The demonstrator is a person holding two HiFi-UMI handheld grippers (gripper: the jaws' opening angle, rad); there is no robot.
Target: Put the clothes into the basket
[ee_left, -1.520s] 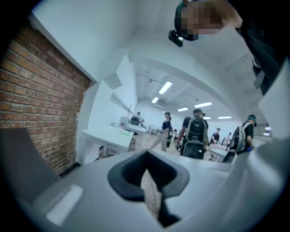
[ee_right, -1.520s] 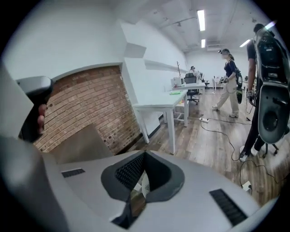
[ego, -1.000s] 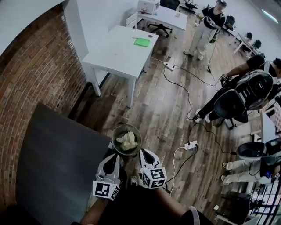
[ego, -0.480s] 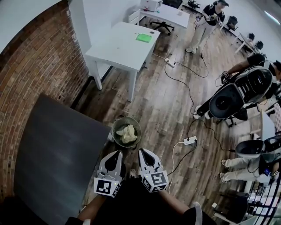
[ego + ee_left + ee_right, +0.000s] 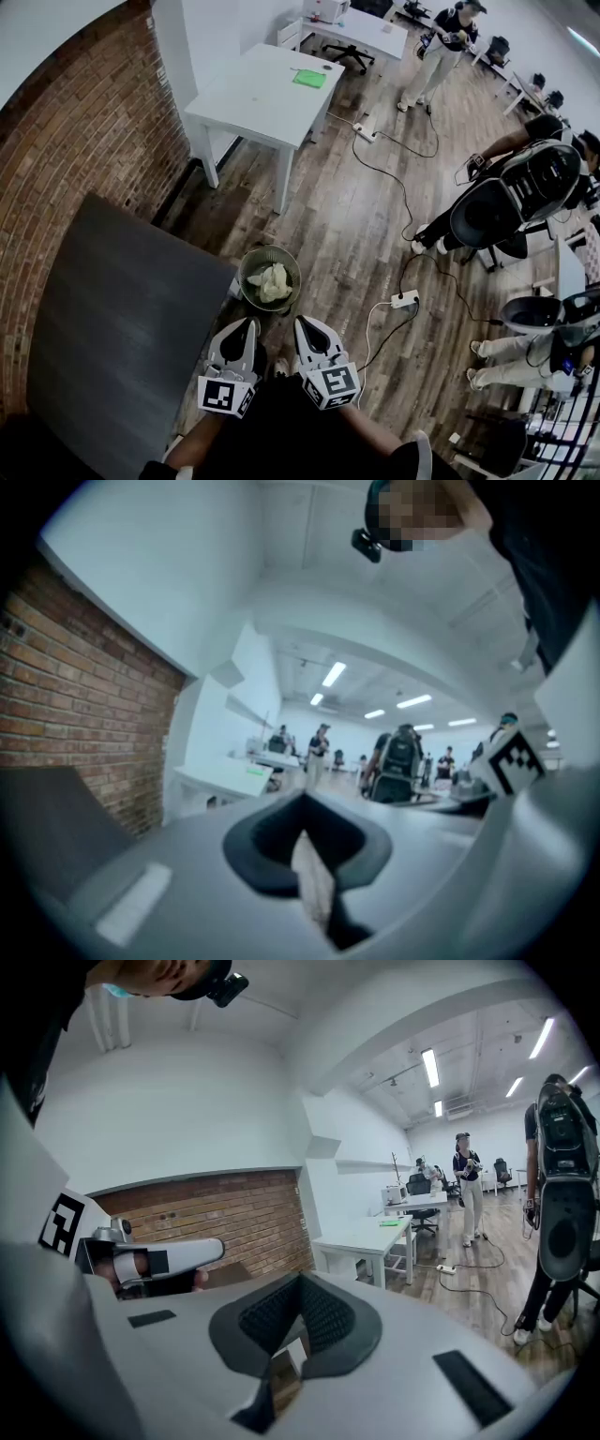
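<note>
Down on the wooden floor [image 5: 347, 225], the clothes [image 5: 273, 282] sit as one crumpled, pale yellowish-cream bundle, bunched into soft folds and filling most of the bottom of the basket [image 5: 243, 277]. The basket is round, with a dark greenish mesh wall, and it stands upright just off the right edge of the dark grey table [image 5: 112, 319].

On the near side of the basket, the person holds both tools side by side, pointing out towards it but not touching it. The left gripper [image 5: 246, 325] has its jaws pressed together with nothing between them. The right gripper [image 5: 307, 324] is likewise clenched on nothing, its ribbed black pads meeting at the tips. Each carries its marker cube at the near end.

Further out, a white power strip [image 5: 405, 300] lies on the floor to the right of the basket, with cables trailing away. A brick wall [image 5: 75, 141] runs along the left, and a white table [image 5: 258, 94] stands at the far side with a green sheet [image 5: 308, 78] on top.
</note>
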